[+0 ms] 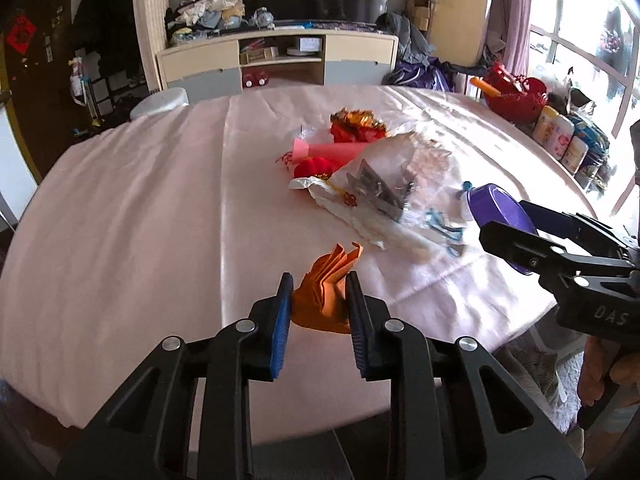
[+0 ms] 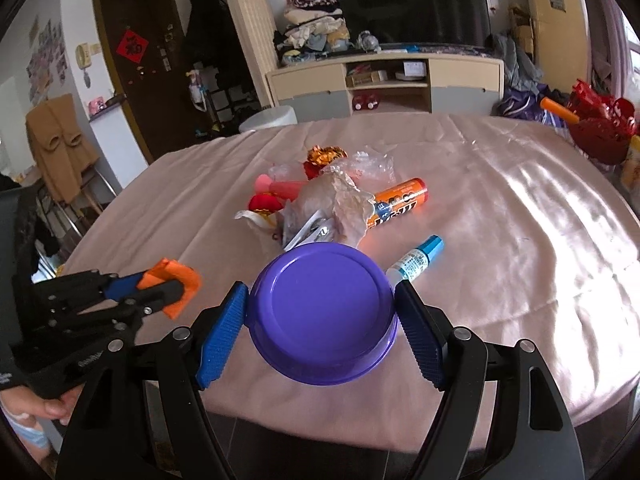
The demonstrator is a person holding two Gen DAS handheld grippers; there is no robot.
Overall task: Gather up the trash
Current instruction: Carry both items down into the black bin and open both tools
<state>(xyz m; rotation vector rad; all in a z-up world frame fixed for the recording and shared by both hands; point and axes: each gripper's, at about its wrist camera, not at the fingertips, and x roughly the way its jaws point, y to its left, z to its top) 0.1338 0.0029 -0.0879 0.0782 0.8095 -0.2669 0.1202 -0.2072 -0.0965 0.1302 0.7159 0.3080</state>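
Note:
My left gripper (image 1: 319, 284) is shut on a crumpled orange paper (image 1: 326, 286), held just above the pink tablecloth near the front edge; it also shows in the right wrist view (image 2: 176, 280). My right gripper (image 2: 320, 292) is shut on a round purple container (image 2: 324, 312), lid up; it shows at the right of the left wrist view (image 1: 498, 212). A pile of trash lies mid-table: a crumpled plastic bag (image 2: 336, 204), red and gold wrappers (image 2: 324, 158), an orange tube (image 2: 400, 204), a small blue-and-white bottle (image 2: 416, 260).
The round table (image 2: 520, 220) has a pink cloth. A red basket (image 2: 600, 128) and several bottles (image 1: 560, 140) stand along its right side. A white stool (image 1: 160, 104) stands beyond the far left edge. A TV cabinet (image 2: 384, 80) is behind.

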